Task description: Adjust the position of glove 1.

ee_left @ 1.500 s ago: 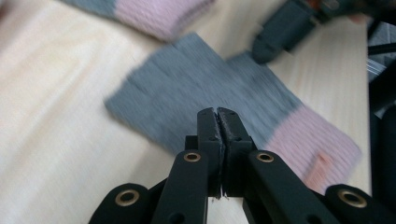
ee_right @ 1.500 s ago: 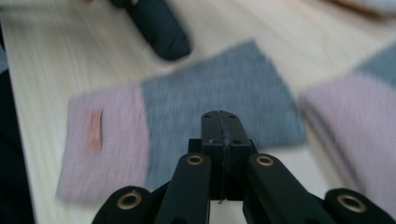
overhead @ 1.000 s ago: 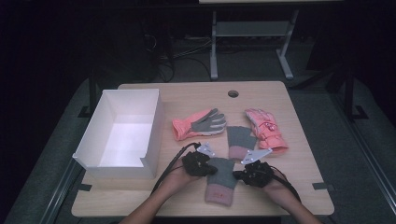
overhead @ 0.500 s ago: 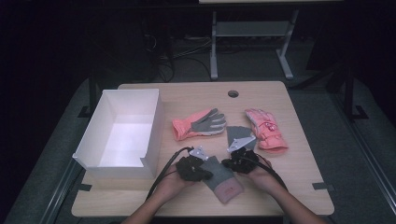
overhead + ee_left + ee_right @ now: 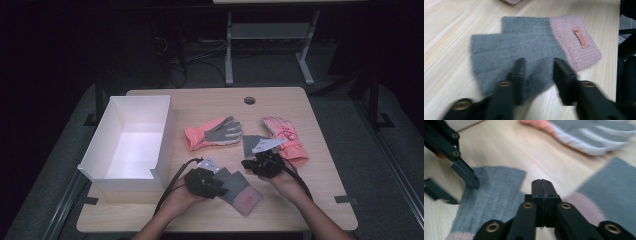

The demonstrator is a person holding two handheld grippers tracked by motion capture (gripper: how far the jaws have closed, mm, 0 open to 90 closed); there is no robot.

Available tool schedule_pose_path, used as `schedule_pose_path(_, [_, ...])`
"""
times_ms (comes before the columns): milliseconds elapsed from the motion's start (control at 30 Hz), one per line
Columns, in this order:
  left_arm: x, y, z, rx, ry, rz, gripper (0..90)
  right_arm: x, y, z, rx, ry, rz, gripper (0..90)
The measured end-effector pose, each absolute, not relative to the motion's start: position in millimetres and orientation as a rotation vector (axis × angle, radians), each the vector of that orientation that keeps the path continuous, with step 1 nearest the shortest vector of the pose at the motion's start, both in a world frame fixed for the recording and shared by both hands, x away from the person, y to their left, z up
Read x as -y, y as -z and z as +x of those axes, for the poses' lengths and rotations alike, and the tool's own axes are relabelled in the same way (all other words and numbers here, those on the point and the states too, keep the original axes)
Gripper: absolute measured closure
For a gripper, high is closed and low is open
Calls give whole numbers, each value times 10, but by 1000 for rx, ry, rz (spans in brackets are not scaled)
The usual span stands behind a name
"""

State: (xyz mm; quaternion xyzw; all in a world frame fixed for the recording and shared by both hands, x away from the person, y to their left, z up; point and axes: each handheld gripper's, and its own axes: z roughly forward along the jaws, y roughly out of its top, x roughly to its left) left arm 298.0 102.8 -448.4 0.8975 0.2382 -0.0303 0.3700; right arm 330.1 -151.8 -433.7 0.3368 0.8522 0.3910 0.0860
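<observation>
The counter [image 5: 310, 200] spans the middle of the high view, a white box [image 5: 131, 142] at its left. Two orange gloves lie mid-frame: one palm-up [image 5: 214, 132], one at right [image 5: 285, 140]. A grey mitten [image 5: 236, 186] with a pink cuff lies at lower centre, its long axis running from upper left to lower right, cuff lower right. The left claw [image 5: 216, 183] rests over the mitten's grey end and is the nearer; its jaws have just been opening and now straddle the fabric without pinching it. The right claw [image 5: 256, 165], closed on nothing, hovers just upper right of it, beside a second grey mitten [image 5: 251, 144].

White box [image 5: 131, 142] beside bare tabletop [image 5: 210, 102]
</observation>
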Motion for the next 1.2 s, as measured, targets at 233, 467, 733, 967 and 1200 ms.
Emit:
schedule_pose_path(233, [-1248,4495,2775,-600,-45,2285,238,1664,4364,3479,-2509,-1094,1089,900])
schedule_pose_path(467, [-1377,4568,2665,-622,-113,2335,141,1572,4507,3660,-2543,-1028,1118,900])
schedule_pose_path(733, [-1395,4557,2693,-634,-130,2337,143,1608,4538,3570,-2572,-1002,1117,900])
schedule_pose_path(967, [-1440,4541,2714,-667,-137,2332,147,1782,4533,3374,-2589,-996,1120,899])
schedule_pose_path(1200, [-1435,4555,2722,-670,-117,2318,149,2002,4538,3147,-2592,-1007,1110,897])
